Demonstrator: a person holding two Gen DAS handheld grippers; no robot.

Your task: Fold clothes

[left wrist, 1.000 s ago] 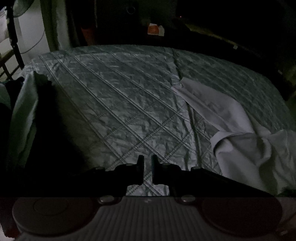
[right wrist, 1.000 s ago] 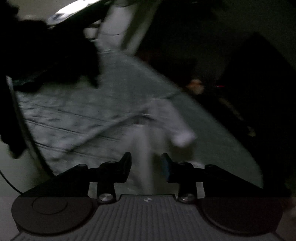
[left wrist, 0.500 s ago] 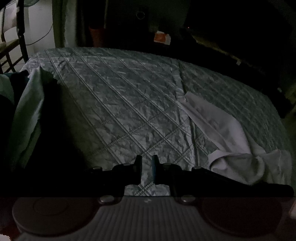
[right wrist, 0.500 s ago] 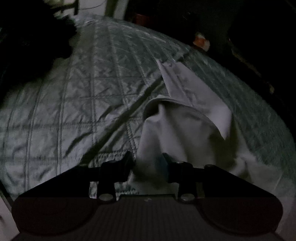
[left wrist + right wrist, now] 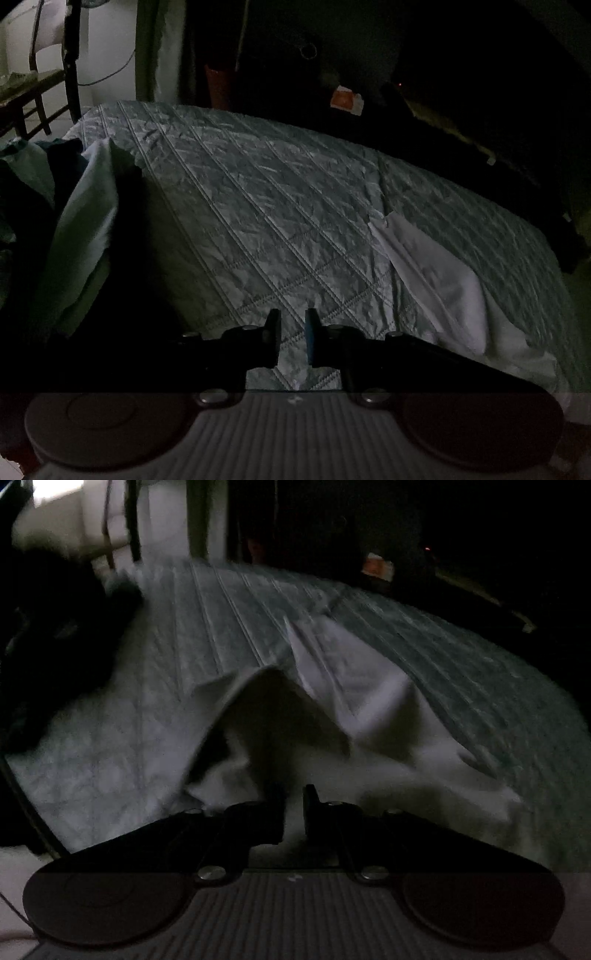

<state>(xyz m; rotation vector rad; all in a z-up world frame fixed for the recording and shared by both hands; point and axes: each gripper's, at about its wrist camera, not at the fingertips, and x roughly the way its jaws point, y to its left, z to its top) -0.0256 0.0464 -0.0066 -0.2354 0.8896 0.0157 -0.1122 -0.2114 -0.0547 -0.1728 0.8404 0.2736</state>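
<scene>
Basically the bed fills most of both views, w/ a pale quilted cover, diamond stitching, room very dark. Next biggest: a heap of other clothes at the left edge of the left wrist view, light and dark fabrics mixed, bunched and unfolded as far as I can tell.

White garment sits lower centre to right in the right wrist view, crumpled, one flap peaked up like a tent, a long strip running toward the upper centre of the frame. In the left wrist view the same piece lies at the lower right, on the cover. Type of garment: can't tell, too dim and blurred.

Right claw is at bottom centre directly over the near edge of that garment, jaws narrowly parted w/ cloth showing in the gap; whether it actually pinches the fabric I can't tell. Left claw hovers over bare quilt, bottom centre, jaws a small gap apart, holding nothing, well apart from the garment.

Progress, my read: early. No neat fold visible anywhere; garment needs spreading flat first, then folding, and the heap is untouched.
</scene>
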